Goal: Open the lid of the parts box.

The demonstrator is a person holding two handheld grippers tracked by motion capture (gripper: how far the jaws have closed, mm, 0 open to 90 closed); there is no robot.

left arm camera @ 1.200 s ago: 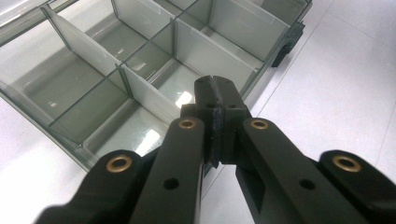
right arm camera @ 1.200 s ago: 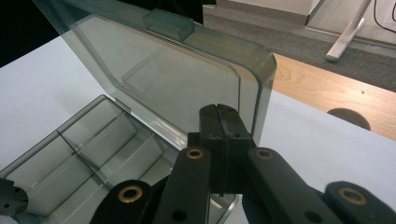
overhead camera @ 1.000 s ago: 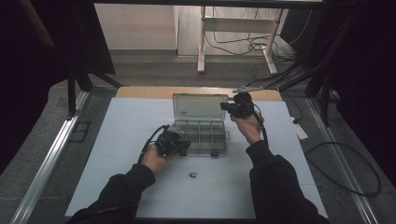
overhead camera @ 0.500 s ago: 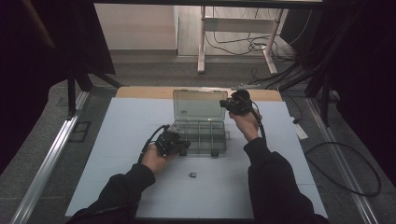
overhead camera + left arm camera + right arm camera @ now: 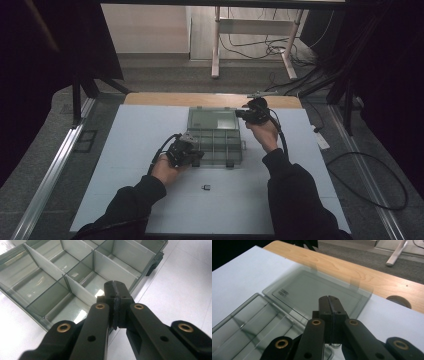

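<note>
Over the white table point(image 5: 125, 165), nothing is seen changed: the open organizer box point(image 5: 215, 142) lies flanked by left gripper point(image 5: 192, 156) and right gripper point(image 5: 245, 114), both closed, empty; small black part point(image 5: 206, 188) untouched.

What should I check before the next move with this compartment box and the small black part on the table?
1. Lid of the compartment box open, lying flat behind the tray: ok.
2. Compartments empty and unobstructed: ok as far as the left gripper view shows.
3. Left gripper jaws: shut on nothing, not ok for picking; open first.
4. Right gripper jaws: shut, empty, above the lid's near edge: not ok for grasping.
5. Small black part lies free on the white table in front of the box: ok.
6. What the part is: cannot tell, too small.
</note>
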